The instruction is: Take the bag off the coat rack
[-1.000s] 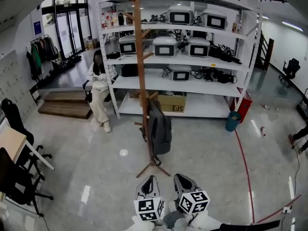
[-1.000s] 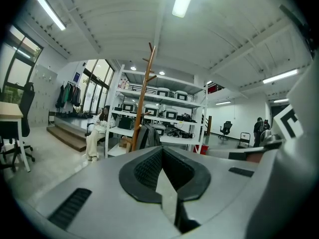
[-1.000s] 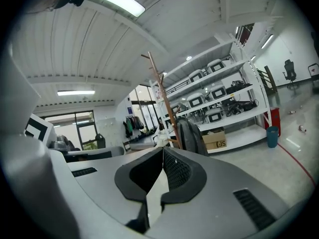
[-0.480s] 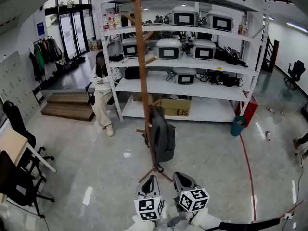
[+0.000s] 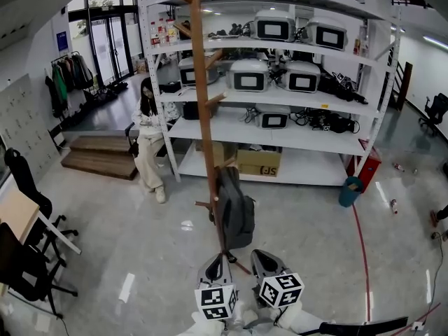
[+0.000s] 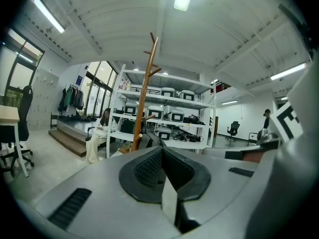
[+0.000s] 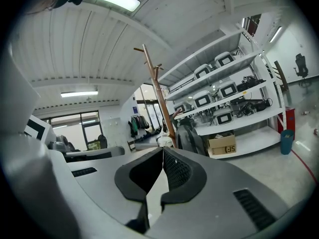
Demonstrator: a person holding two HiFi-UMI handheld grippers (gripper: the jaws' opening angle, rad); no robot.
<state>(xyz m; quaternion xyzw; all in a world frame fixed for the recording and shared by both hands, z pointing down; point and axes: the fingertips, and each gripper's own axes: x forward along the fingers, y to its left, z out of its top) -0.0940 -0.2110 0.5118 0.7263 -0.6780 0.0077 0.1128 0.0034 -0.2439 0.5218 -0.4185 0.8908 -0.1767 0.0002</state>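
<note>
A dark grey backpack [image 5: 234, 208] hangs from a short low peg on a tall brown wooden coat rack [image 5: 201, 103]. It lies against the right side of the pole, with its bottom clear of the glossy grey floor [image 5: 140, 236] and above the rack's splayed feet. The left tongs [image 5: 216, 263] and the right tongs [image 5: 264, 261] sit side by side at the bottom of the head view. Both point toward the rack and are near the backpack but apart from it. In the left gripper view the black ribbed pads [image 6: 149, 166] are clenched together with nothing between them, and the backpack [image 6: 149, 139] and rack pole [image 6: 145, 91] stand ahead. The right gripper view shows the same: its pads [image 7: 174, 169] meet on nothing, and the backpack [image 7: 188, 136] hangs beside the pole [image 7: 158, 96] beyond them. Behind the rack stands a white metal shelving unit [image 5: 336, 128] loaded with grey box-shaped monitors [image 5: 249, 75], with a cardboard box [image 5: 259, 161] on its lowest shelf. A person in pale clothes [image 5: 149, 142] sits to the left of the shelving, and a teal bin [image 5: 350, 191] stands at its right end.
</note>
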